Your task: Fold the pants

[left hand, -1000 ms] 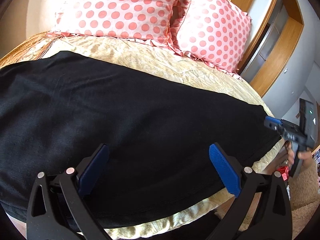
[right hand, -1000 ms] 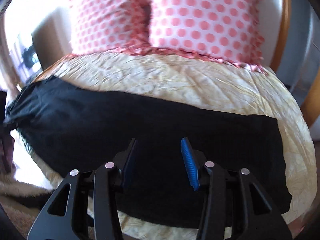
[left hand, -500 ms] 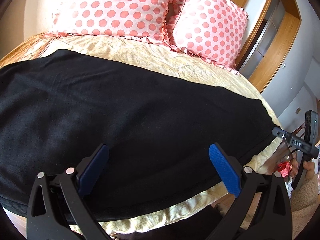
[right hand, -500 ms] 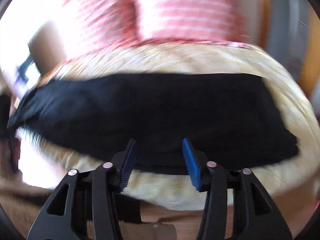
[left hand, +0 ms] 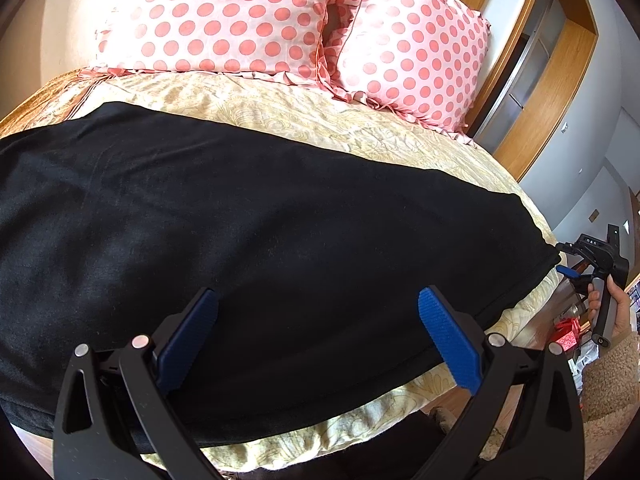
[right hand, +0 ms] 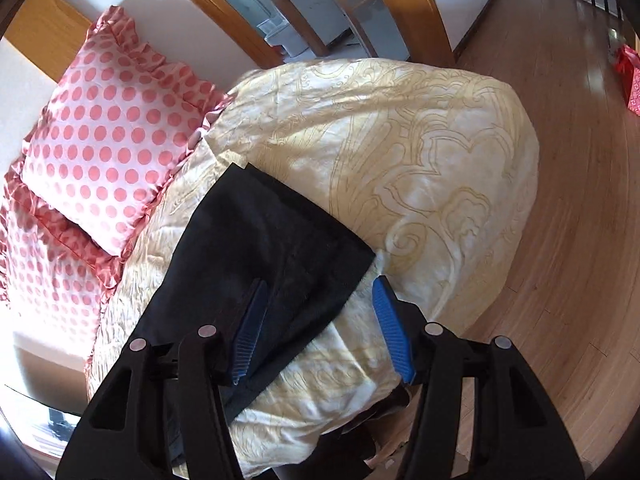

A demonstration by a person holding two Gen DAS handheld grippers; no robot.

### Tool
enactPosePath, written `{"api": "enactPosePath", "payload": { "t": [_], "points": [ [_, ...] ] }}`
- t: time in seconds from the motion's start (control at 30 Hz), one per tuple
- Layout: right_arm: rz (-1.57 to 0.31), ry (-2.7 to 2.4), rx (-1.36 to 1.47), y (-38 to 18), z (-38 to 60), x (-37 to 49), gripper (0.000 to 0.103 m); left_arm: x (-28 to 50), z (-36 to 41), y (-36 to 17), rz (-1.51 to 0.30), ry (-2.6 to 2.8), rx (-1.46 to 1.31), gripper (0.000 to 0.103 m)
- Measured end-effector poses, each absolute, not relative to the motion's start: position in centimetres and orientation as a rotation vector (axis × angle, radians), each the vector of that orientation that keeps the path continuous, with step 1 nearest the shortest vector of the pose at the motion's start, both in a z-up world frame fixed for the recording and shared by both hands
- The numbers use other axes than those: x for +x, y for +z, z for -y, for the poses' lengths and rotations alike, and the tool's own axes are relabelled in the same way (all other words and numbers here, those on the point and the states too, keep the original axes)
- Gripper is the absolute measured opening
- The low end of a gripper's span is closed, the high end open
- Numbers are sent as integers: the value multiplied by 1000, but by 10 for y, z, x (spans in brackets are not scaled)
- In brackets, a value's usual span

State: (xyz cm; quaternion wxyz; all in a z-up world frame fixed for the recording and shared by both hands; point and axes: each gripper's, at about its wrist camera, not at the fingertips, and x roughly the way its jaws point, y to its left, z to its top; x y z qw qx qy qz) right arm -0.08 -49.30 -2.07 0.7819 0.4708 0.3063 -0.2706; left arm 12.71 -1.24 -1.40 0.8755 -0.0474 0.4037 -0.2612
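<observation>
Black pants (left hand: 256,240) lie flat across a bed with a cream patterned cover (left hand: 320,120). My left gripper (left hand: 320,340) is open and empty, hovering over the pants' near edge. In the right wrist view one end of the pants (right hand: 272,248) shows, its corner near the bed's side. My right gripper (right hand: 320,328) is open and empty, its jaws on either side of that corner's edge. The right gripper also shows in the left wrist view (left hand: 568,270), just off the right end of the pants.
Two pink polka-dot pillows (left hand: 240,16) (left hand: 416,52) lean at the head of the bed. One pillow shows in the right wrist view (right hand: 104,140). A wooden headboard frame (right hand: 400,4) and wood floor (right hand: 580,200) lie beyond the bed. A red bag (right hand: 632,80) sits on the floor.
My right gripper swung from facing the pants' long side round to their right end and opened wider. My left gripper pulled back slightly and stayed open.
</observation>
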Motion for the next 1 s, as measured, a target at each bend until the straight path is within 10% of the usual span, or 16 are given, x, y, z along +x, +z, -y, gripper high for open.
{"api": "enactPosePath", "payload": {
  "t": [0.23,0.37,1.0],
  "points": [
    [-657,-597,998,-20,500,10,57,126,14,-15,-839,-541,-79,101],
    [-652,-583,944,-18,495,17,11,127,14,-15,-839,-542,-77,101],
    [-560,-138,667,78,384,100,9,124,2,-12,-824,-517,-91,101]
  ]
}}
